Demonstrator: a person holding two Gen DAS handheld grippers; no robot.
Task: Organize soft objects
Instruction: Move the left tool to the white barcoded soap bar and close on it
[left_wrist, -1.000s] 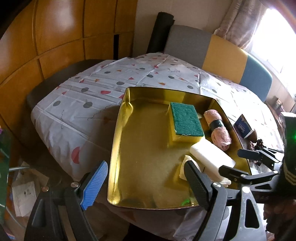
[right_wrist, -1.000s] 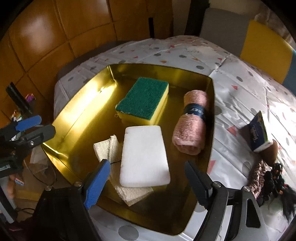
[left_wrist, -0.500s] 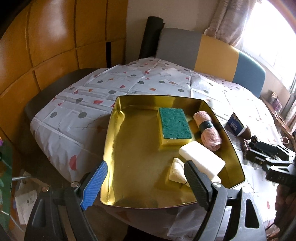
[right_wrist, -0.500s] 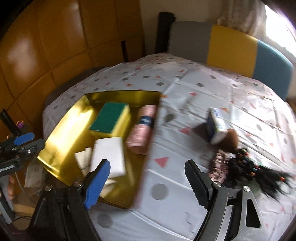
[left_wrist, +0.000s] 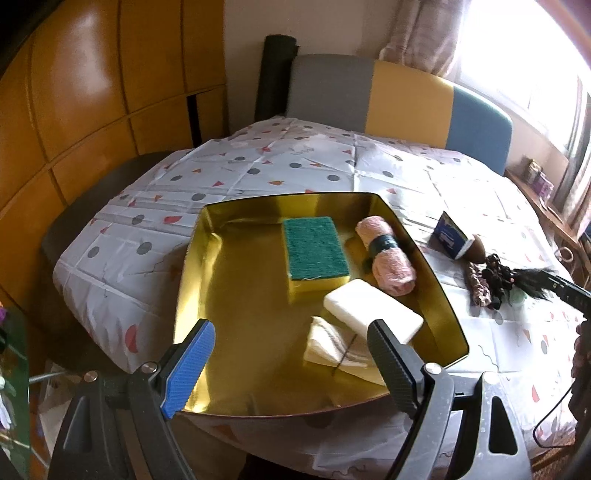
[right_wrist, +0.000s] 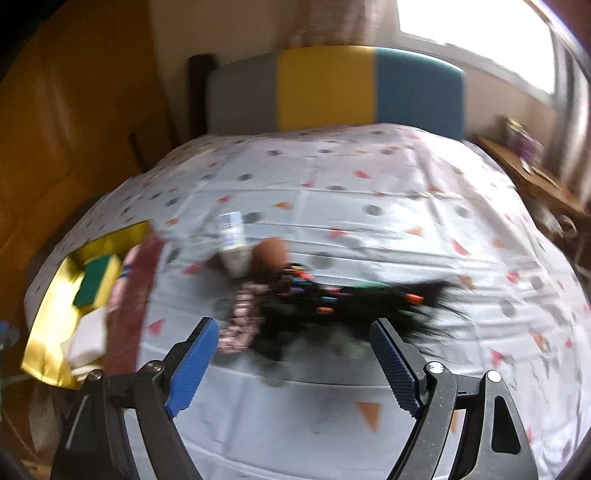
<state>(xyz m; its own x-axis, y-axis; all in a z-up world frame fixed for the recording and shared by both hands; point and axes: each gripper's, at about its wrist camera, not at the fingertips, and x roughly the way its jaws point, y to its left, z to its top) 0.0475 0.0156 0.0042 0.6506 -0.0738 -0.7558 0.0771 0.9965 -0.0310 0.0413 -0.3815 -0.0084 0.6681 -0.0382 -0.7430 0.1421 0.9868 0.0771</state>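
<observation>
Gold metal tray (left_wrist: 236, 266) on the spotted tablecloth (left_wrist: 295, 170), holding four soft items: green-and-yellow scouring sponge (left_wrist: 314, 254); pink rolled towel (left_wrist: 388, 258) with a dark band, just beside the sponge along the tray's right wall; white foam block (left_wrist: 373, 310), nearer the camera; folded cream cloth (left_wrist: 332, 343), partly under the block.

Outside the tray, to its right: small blue-and-white box (left_wrist: 448, 240), brown rounded object (left_wrist: 478, 249), dark tangle of hair accessories (right_wrist: 332, 302) — blurred in the right wrist view.

Left gripper (left_wrist: 288, 360): jaws wide, empty, over the tray's near edge.

Right gripper (right_wrist: 291, 363): jaws wide, nothing between them, above the tablecloth just short of the tangle.
</observation>
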